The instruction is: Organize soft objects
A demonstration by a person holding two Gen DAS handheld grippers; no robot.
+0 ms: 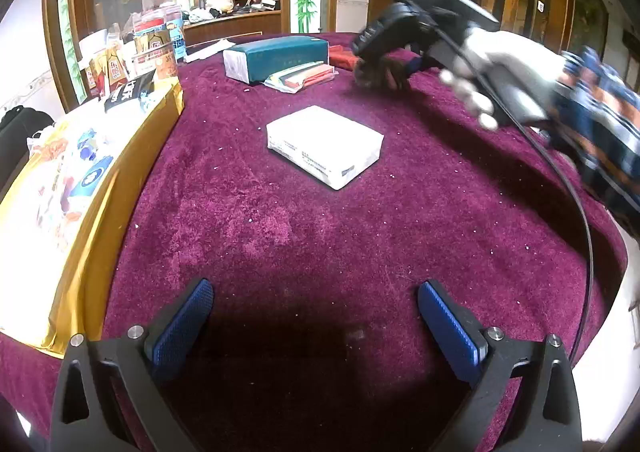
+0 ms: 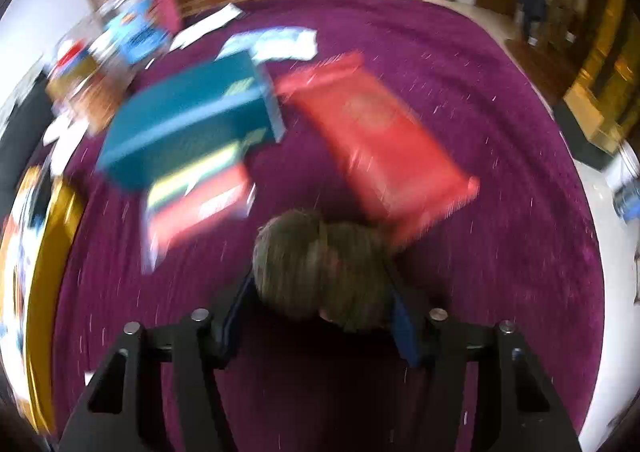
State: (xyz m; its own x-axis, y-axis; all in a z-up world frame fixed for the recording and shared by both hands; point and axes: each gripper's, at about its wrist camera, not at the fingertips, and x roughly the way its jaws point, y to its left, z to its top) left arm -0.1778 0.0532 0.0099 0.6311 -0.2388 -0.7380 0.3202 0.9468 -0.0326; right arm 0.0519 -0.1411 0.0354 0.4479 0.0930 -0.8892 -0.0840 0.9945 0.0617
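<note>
My right gripper (image 2: 320,284) is shut on a brown fuzzy soft object (image 2: 320,268) and holds it just above the purple cloth; the right wrist view is blurred by motion. In the left wrist view the right gripper (image 1: 384,72) with the brown soft object (image 1: 380,74) is at the far right of the table. My left gripper (image 1: 316,316) is open and empty over the near part of the cloth. A white tissue pack (image 1: 324,144) lies in the middle, ahead of it.
A teal tissue box (image 1: 276,56) (image 2: 192,124) and a red pack (image 2: 380,140) lie at the back, with flat colourful packets (image 1: 304,76) beside the box. A yellow bag (image 1: 80,188) lies along the left edge. Jars (image 1: 156,40) stand at the back left.
</note>
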